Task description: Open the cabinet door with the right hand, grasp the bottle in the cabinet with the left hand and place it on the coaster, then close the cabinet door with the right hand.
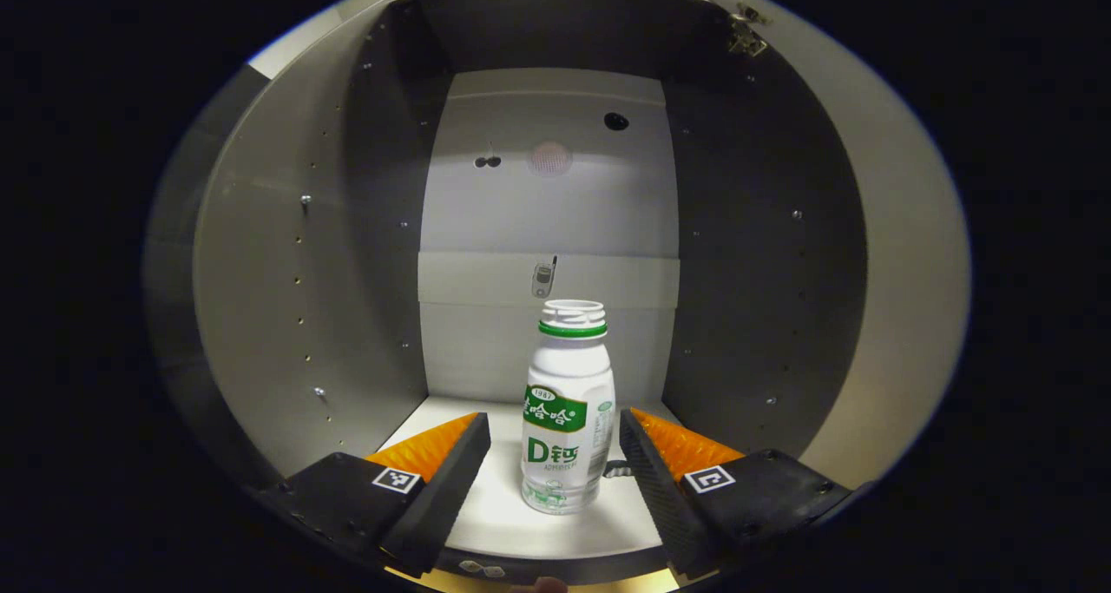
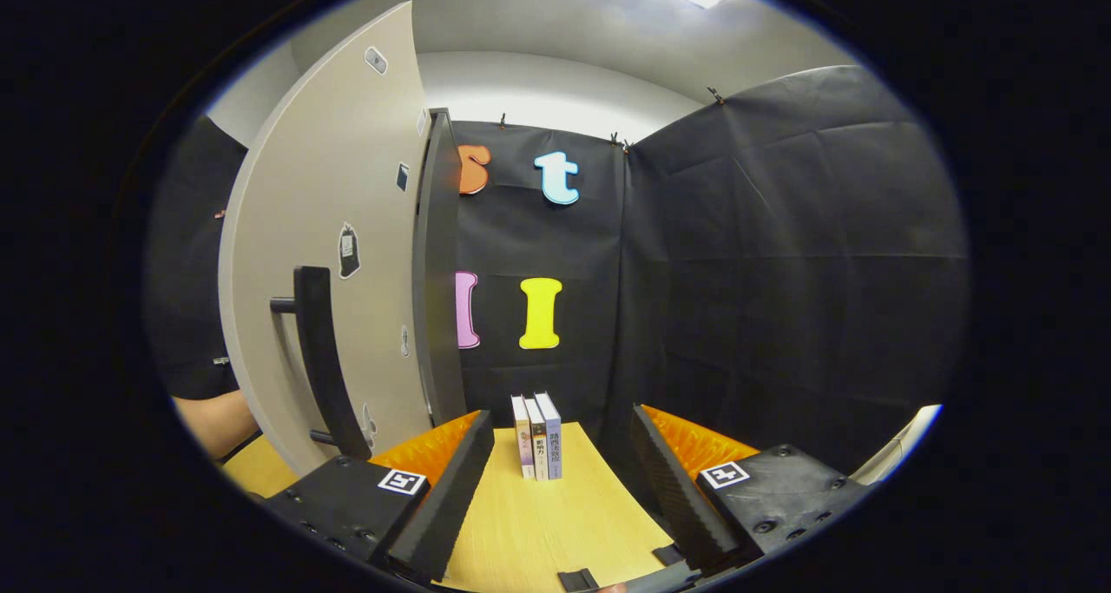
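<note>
Cabinet door (image 2: 330, 254) swung open, handle (image 2: 323, 363) free. Bottle (image 1: 568, 406) upright on cabinet floor (image 1: 495, 515), near front edge, capless. Left gripper (image 1: 554, 458) spread wide, fingers flanking bottle, gap each side, not touching. Right gripper (image 2: 562, 480) released, empty, over bench (image 2: 555, 523). Bottle looks like light, smooth, thin plastic, likely tippy and squashable. Grip mid-body at label, gentle squeeze, keep upright.

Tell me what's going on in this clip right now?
The grey cabinet door stands open. The left hand-held gripper reaches into the grey cabinet, its open fingers either side of the upright white plastic bottle with a green label, not yet gripping. The right hand-held gripper is open above the wooden table.
</note>
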`<state>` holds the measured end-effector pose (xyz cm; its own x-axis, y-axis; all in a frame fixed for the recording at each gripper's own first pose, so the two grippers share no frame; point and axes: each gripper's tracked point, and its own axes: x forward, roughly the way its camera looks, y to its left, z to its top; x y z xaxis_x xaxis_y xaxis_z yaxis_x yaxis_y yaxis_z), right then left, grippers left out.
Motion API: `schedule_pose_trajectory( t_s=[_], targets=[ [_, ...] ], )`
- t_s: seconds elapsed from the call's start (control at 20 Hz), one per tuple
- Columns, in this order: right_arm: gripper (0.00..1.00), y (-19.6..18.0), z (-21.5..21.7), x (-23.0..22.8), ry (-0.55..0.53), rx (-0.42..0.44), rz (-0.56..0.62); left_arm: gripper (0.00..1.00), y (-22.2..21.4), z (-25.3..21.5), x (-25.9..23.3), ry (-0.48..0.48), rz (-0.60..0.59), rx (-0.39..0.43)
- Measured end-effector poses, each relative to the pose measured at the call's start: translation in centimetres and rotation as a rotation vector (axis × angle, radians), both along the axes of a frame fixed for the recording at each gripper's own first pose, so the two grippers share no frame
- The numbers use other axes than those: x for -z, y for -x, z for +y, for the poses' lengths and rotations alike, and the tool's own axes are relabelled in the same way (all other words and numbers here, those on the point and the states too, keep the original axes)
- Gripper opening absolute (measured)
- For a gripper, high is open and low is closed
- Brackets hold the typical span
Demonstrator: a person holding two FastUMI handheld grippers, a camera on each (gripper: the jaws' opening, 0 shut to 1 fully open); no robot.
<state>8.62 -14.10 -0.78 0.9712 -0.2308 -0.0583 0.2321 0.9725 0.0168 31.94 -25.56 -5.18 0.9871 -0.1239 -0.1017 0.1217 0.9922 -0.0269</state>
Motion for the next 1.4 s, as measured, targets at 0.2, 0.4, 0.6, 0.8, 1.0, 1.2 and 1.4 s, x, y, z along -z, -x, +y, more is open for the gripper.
schedule_pose_trajectory(
  t_s=[0.2, 0.4, 0.6, 0.8, 1.0, 1.2, 1.4],
  targets=[
    [0.98, -0.6, -0.3, 0.3, 0.016, 0.010, 0.005, 0.95, -2.0, -0.7, -0.2, -0.020, -0.035, 0.017],
    [0.98, -0.9, -0.9, 0.5, 0.011, 0.024, 0.009, 0.94, -3.4, -1.2, 0.0, -0.021, -0.039, 0.027],
    [0.98, -0.9, -1.0, 0.4, -0.006, 0.027, 0.002, 0.73, -3.1, -0.9, -0.2, 0.002, -0.040, 0.017],
    [0.98, -0.8, -0.7, 0.0, -0.017, 0.025, -0.006, 0.73, -0.9, 0.4, -1.4, 0.030, -0.059, 0.020],
    [0.98, -0.4, 0.2, 0.0, -0.014, 0.015, -0.007, 0.72, 2.5, 2.1, -3.2, 0.032, -0.084, 0.030],
    [0.98, 0.2, 0.7, -0.5, 0.000, 0.007, -0.020, 0.72, 7.0, 4.8, -4.6, 0.017, -0.108, 0.030],
    [0.98, 0.5, 1.3, -0.7, -0.020, 0.005, -0.023, 0.72, 11.9, 8.3, -4.9, -0.017, -0.127, 0.015]
  ],
)
